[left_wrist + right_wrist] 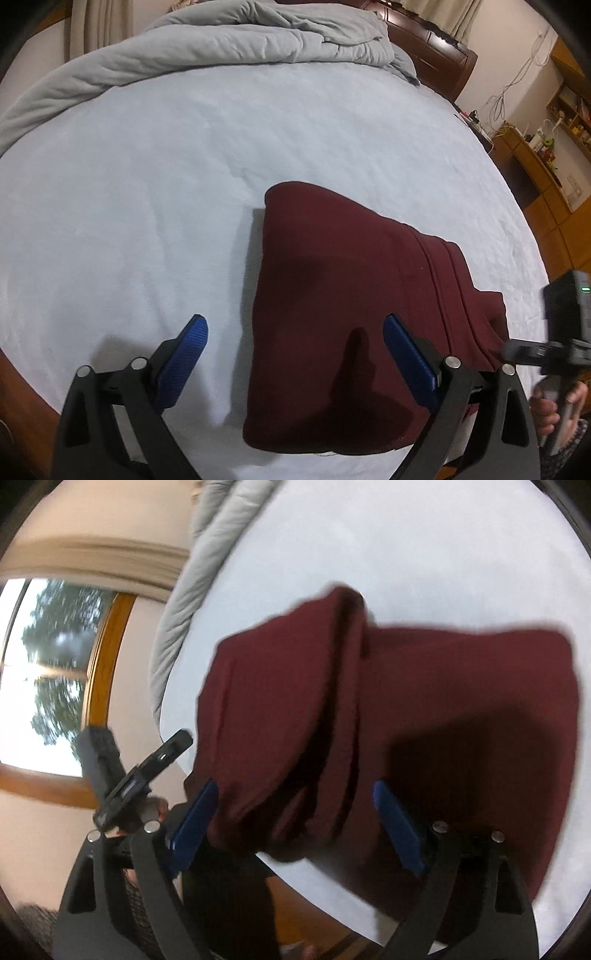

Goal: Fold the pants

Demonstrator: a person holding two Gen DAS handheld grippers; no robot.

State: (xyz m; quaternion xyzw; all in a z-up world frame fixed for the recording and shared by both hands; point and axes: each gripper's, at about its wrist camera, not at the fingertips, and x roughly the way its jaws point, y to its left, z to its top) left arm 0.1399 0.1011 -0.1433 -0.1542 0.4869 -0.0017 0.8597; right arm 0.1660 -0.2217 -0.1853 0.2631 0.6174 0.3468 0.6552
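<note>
Maroon pants [332,295] lie folded into a thick block on the pale blue bed sheet [147,184], near its front right edge. My left gripper [295,332] is open just above them. One blue pad [195,332] hangs over the bare sheet and the other over the cloth. In the right wrist view the pants [461,701] show stacked layers with the waistband end bunched at the near side. My right gripper [293,794] stands open, wide, with that bunched cloth between its fingers and no pad pressing on it. The left gripper's body [147,771] shows beside it.
A grey duvet [221,48] is heaped along the far side of the bed. A dark wooden headboard [436,48] and wooden shelves [546,166] stand at the right. A hand [550,406] holds the right gripper's handle. A window [44,664] lies beyond the bed.
</note>
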